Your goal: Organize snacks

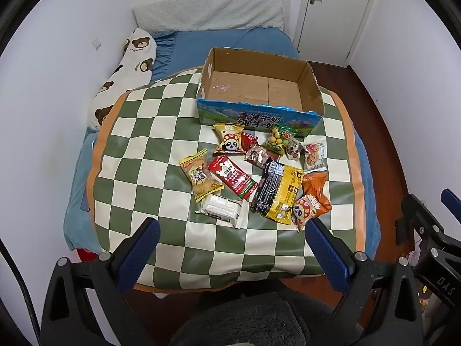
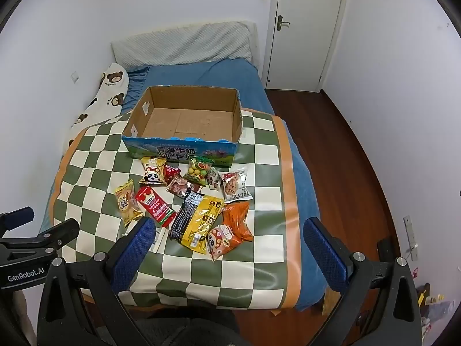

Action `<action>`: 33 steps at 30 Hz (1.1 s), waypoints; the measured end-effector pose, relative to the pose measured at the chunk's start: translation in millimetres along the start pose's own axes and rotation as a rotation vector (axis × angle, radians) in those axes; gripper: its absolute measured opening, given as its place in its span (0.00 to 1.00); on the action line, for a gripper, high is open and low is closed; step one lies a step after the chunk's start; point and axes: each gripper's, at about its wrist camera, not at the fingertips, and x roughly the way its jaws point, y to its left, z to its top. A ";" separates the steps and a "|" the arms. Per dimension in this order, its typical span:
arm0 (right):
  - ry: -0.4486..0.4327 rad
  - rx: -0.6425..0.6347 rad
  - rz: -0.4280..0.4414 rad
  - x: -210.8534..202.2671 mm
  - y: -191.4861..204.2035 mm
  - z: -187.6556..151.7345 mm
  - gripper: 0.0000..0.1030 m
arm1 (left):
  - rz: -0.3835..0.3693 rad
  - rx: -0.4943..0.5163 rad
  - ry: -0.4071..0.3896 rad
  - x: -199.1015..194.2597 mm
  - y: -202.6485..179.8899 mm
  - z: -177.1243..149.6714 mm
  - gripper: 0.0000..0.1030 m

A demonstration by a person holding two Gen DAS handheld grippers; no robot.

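Observation:
An open cardboard box with a blue printed front stands at the far side of a green-and-cream checked mat, and nothing lies inside it. Several snack packets lie in front of it: a yellow panda bag, a red bar, a black-and-yellow pack, an orange bag, a white pack. My left gripper hovers open above the mat's near edge. My right gripper is open too, above the near packets. Neither holds anything.
The mat lies on a bed with a blue sheet, a bear-print pillow at the left and a padded headboard. A white door and wooden floor lie to the right. Grey fuzzy fabric fills the bottom.

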 end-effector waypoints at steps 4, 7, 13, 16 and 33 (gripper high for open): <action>0.000 0.002 -0.002 -0.3 -0.3 0.0 1.00 | -0.006 0.000 0.000 -0.1 -0.7 -0.6 1.00; 0.003 0.004 -0.002 0.5 0.3 -0.7 1.00 | -0.011 -0.001 -0.002 -0.8 -0.9 -1.6 1.00; 0.007 0.004 -0.002 -0.6 1.2 -0.8 1.00 | 0.002 -0.005 -0.005 1.5 7.5 -11.4 1.00; 0.009 0.001 -0.009 1.4 2.3 -1.5 1.00 | 0.007 -0.004 -0.003 0.1 6.3 -9.9 1.00; 0.003 -0.003 -0.008 -2.4 3.6 -3.0 1.00 | 0.017 -0.009 -0.021 -7.0 13.1 -7.7 1.00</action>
